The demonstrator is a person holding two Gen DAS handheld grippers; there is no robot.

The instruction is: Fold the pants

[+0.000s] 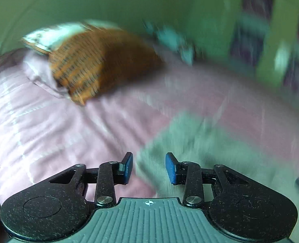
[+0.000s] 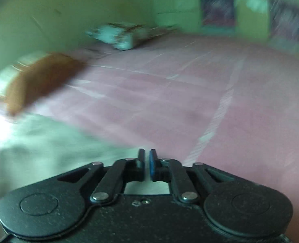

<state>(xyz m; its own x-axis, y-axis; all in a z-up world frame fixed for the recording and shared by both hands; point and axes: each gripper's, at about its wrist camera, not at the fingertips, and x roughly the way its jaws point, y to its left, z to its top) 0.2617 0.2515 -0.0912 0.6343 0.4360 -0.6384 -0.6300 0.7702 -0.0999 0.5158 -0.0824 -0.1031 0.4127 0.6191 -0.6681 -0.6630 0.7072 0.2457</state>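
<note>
The pale grey-green pants (image 1: 206, 151) lie on the pink bedsheet (image 1: 68, 125), blurred by motion. My left gripper (image 1: 149, 167) is open and empty, its blue pads apart just above the pants' near left edge. In the right wrist view the pants (image 2: 48, 154) spread over the lower left. My right gripper (image 2: 147, 165) has its jaws almost together at the pants' right edge; a pale strip shows under the fingers, and whether cloth is pinched is unclear.
An orange patterned pillow (image 1: 92, 64) lies at the bed's far left, also in the right wrist view (image 2: 38, 79). A folded light cloth (image 2: 119, 34) sits by the green wall (image 2: 68, 10). Pink bedsheet (image 2: 210, 101) stretches to the right.
</note>
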